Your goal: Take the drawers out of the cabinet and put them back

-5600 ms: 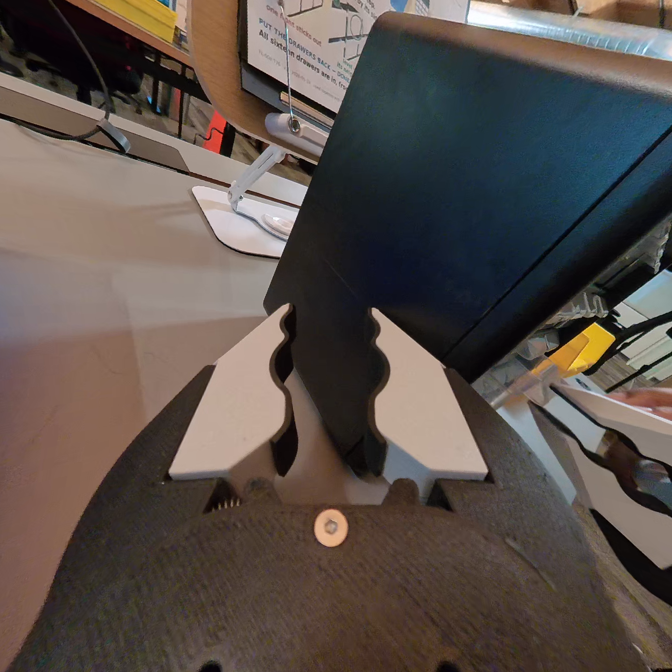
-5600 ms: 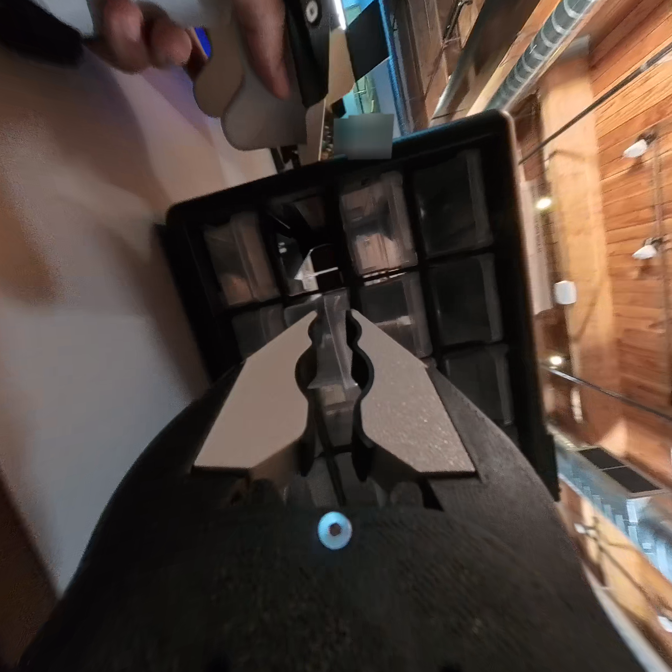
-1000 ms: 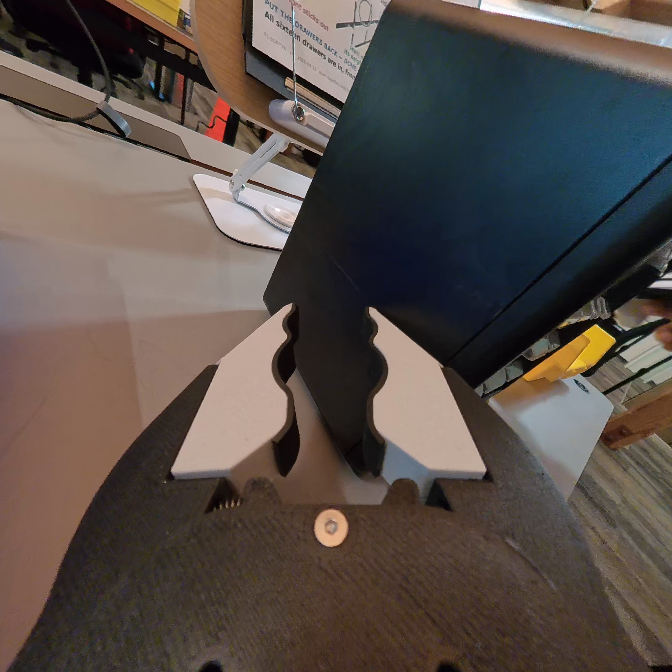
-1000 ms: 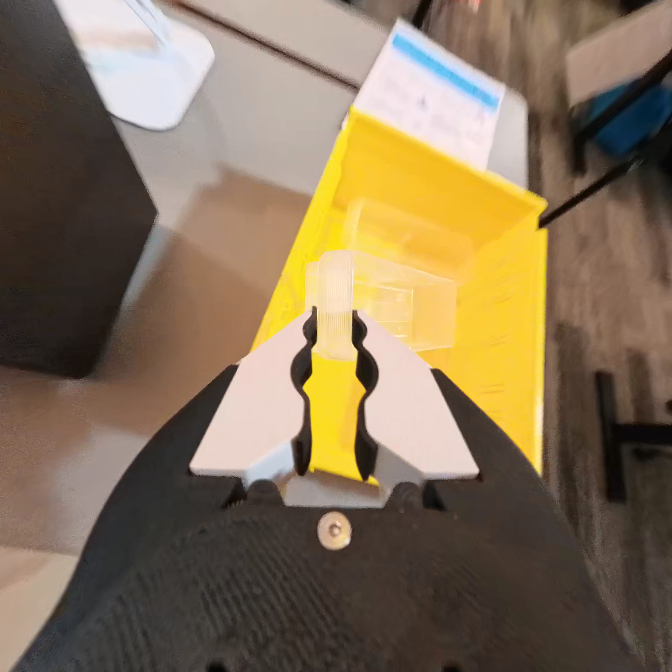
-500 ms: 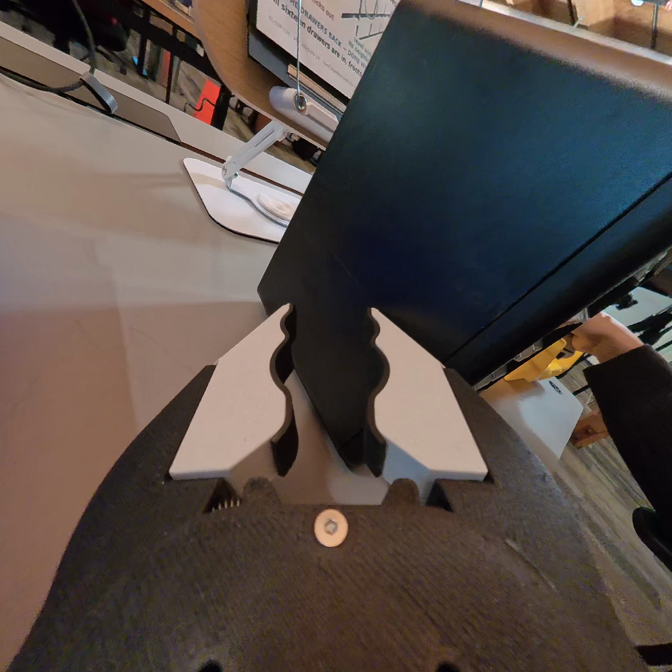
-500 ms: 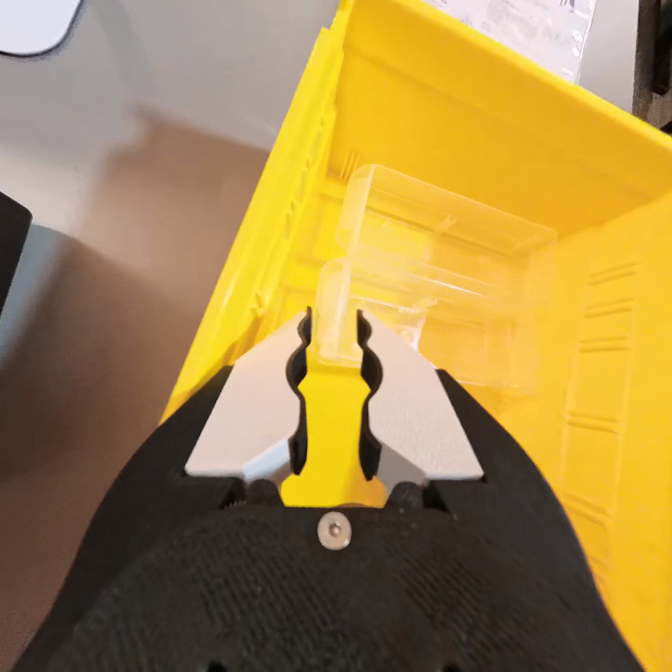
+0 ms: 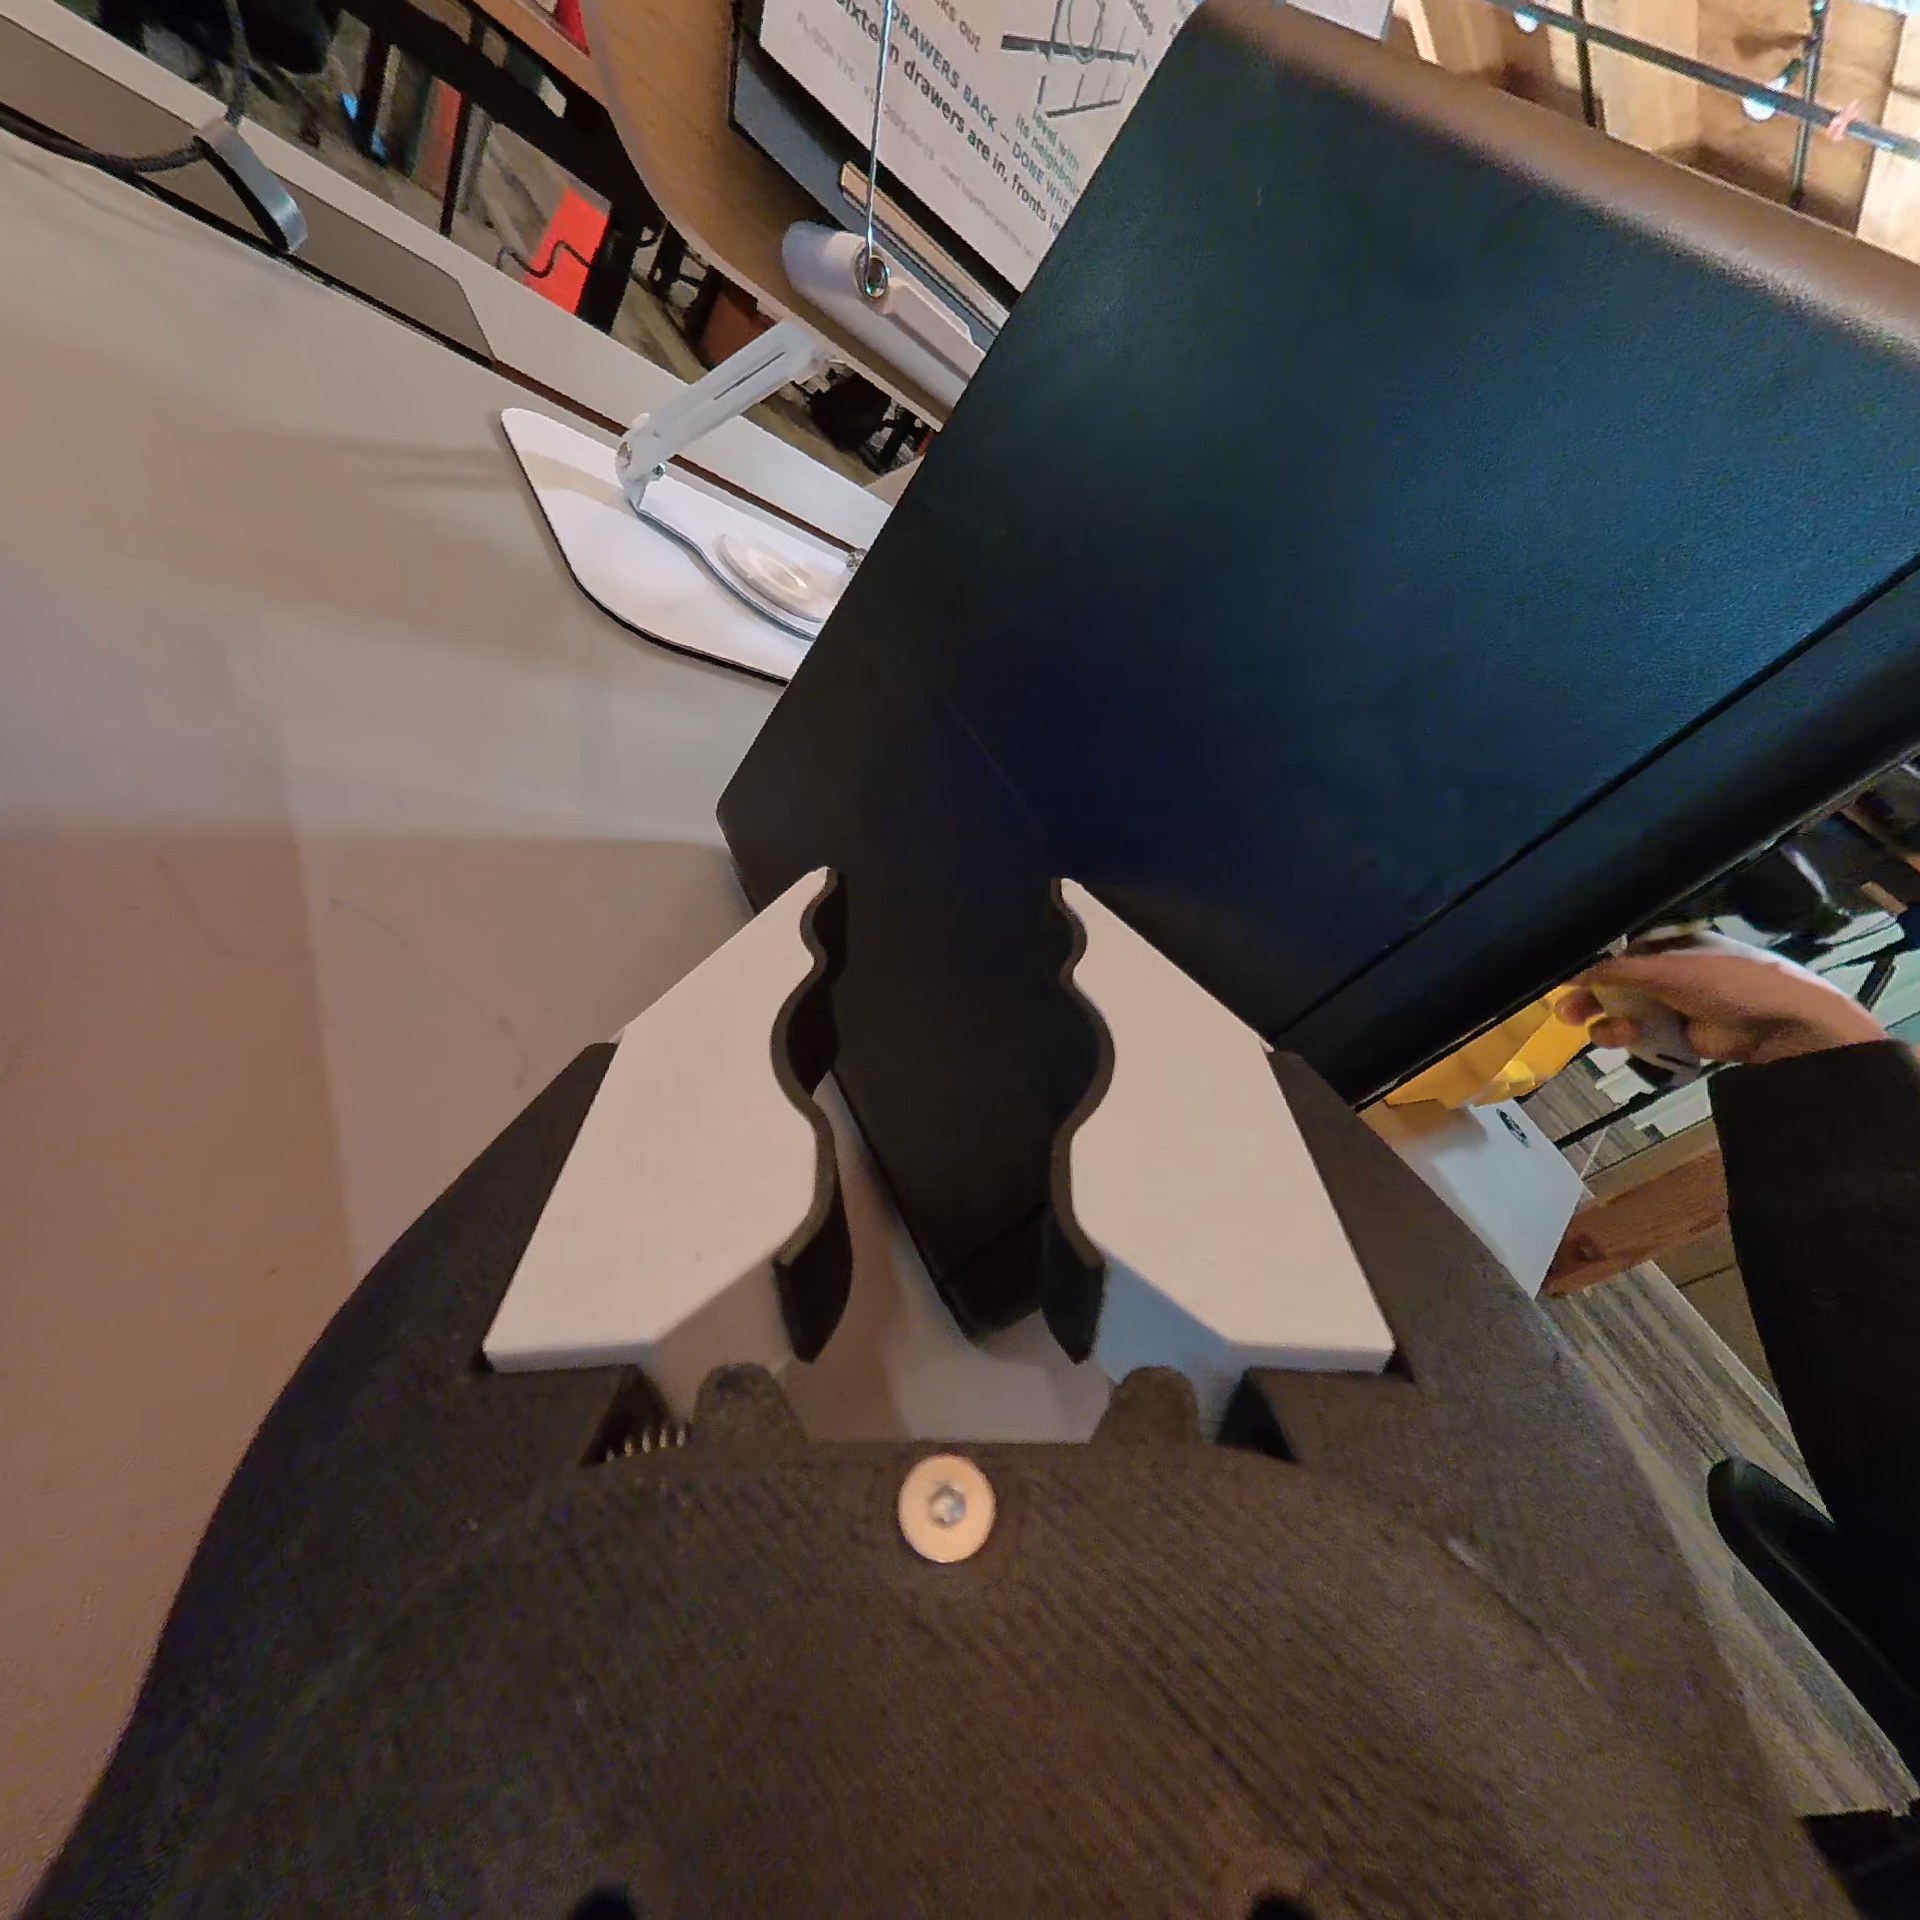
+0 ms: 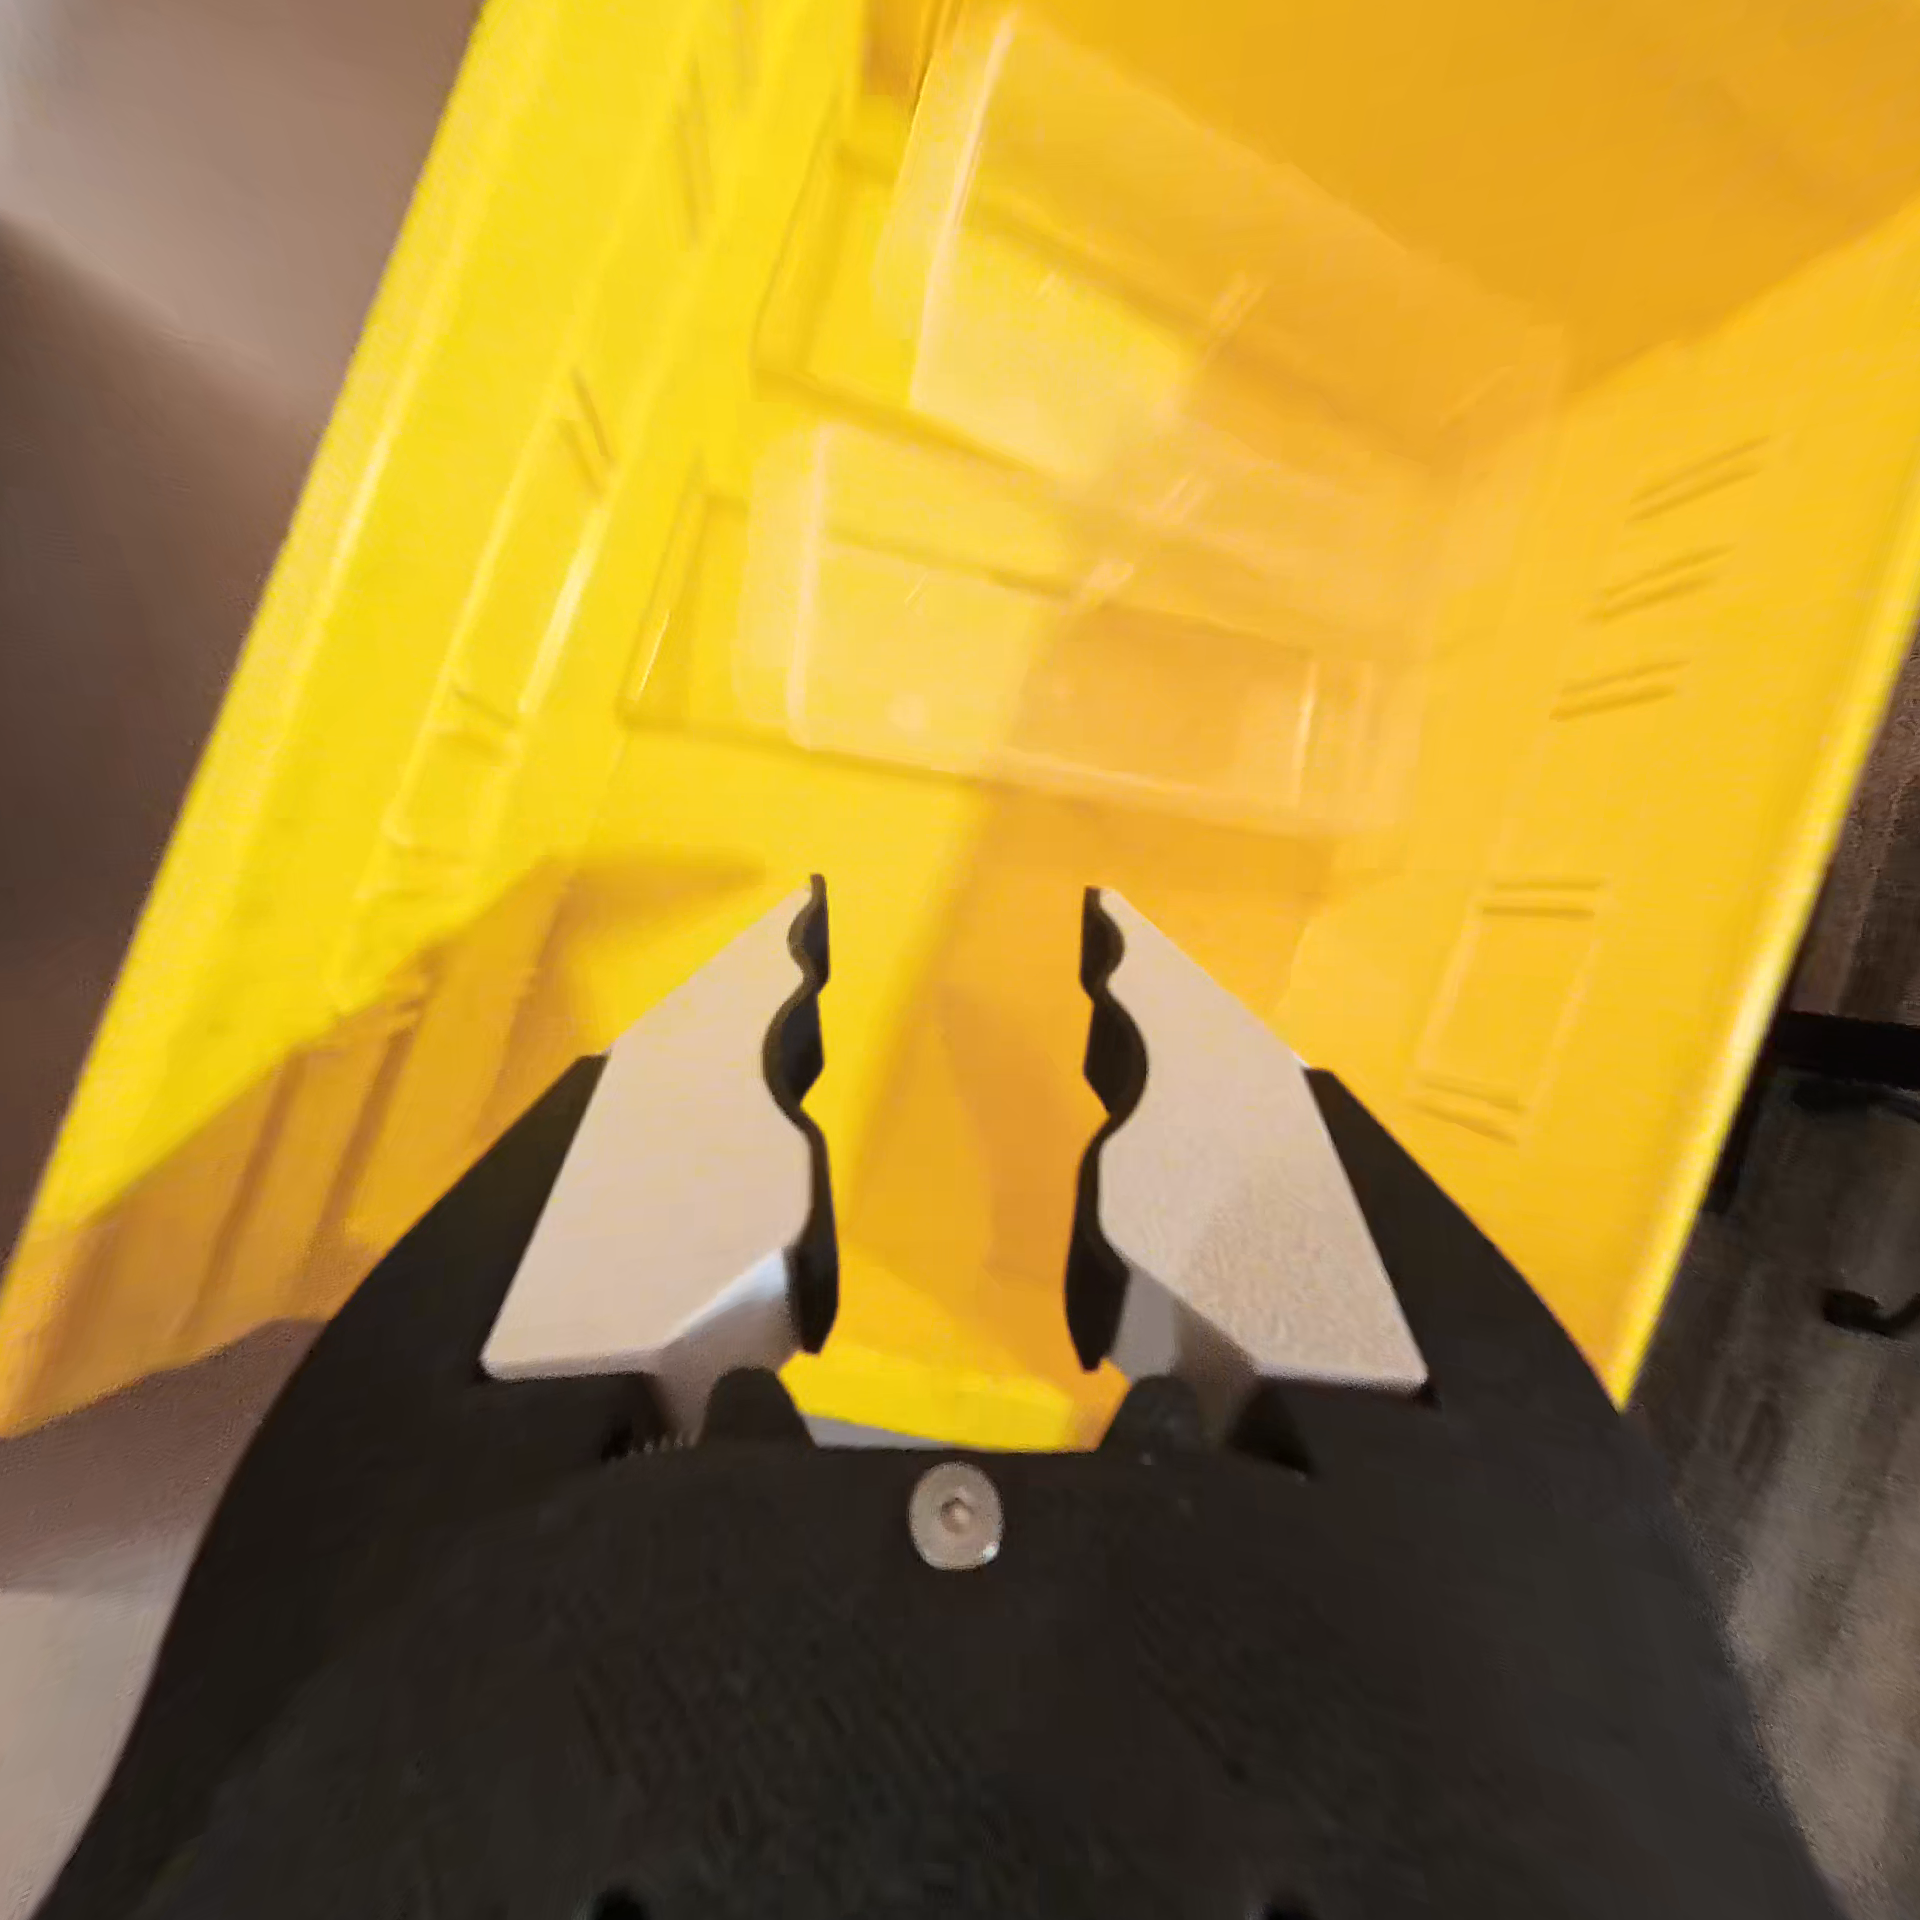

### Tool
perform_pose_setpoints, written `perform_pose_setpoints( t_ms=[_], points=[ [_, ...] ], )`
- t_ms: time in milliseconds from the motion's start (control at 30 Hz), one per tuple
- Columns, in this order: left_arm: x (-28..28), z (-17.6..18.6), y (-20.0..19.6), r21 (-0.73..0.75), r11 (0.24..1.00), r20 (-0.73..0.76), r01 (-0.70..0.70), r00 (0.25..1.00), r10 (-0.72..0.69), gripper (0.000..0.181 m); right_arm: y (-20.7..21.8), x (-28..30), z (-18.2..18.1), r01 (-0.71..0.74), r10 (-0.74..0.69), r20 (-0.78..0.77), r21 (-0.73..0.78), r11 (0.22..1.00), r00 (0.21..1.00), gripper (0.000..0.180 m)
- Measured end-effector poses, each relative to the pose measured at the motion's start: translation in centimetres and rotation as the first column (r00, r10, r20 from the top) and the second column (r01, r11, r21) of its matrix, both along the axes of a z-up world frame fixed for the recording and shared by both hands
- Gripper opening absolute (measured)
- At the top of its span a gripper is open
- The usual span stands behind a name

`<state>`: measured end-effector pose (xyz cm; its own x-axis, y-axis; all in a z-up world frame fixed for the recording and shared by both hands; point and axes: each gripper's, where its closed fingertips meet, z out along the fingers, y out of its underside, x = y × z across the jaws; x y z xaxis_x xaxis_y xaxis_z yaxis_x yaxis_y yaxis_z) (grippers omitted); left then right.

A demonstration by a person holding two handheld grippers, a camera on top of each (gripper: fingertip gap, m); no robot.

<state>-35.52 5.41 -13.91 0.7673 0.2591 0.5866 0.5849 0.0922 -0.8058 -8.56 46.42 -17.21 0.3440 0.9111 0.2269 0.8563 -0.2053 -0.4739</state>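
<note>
The black cabinet (image 7: 1403,520) stands tilted on the pale table in the left wrist view. My left gripper (image 7: 945,894) is closed on its near lower corner, the black edge wedged between the grey fingers. My right gripper (image 8: 951,894) is open and empty, low inside the yellow bin (image 8: 416,623). A clear plastic drawer (image 8: 1060,665) lies in the bin just ahead of the fingertips, blurred. A second clear drawer (image 8: 1143,291) lies behind it. The cabinet's front and its slots are hidden.
The pale table (image 7: 260,727) stretches to the left of the cabinet. A white stand base (image 7: 665,561) with an arm sits behind it. A person's hand (image 7: 1704,1013) and dark sleeve reach over the yellow bin (image 7: 1496,1060) at the right. A white card (image 7: 1496,1174) lies beside the bin.
My right gripper pulled a clear drawer from the cabinet, carried it into the yellow bin and has opened, letting it go. My left gripper kept its hold on the cabinet corner.
</note>
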Motion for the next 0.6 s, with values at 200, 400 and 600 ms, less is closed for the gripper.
perform_pose_setpoints(
  t_ms=[200,400,600],
  points=[
    [0.0,0.0,0.0,0.0,1.0,0.002,-0.001,1.0,0.001,0.034,-0.3,-1.1,-2.9,-0.029,0.029,0.084,0.007,1.0,0.996,0.038],
    [0.0,0.0,0.0,0.0,1.0,0.002,-0.001,1.0,0.001,0.034,0.8,-3.9,-2.1,0.021,-0.017,-0.091,0.043,0.999,0.996,0.04],
    [0.0,0.0,0.0,-0.002,1.0,-0.001,0.0,1.0,0.0,0.034,1.1,-3.3,-0.2,0.066,-0.058,-0.127,0.058,0.996,0.99,0.042]
  ],
)
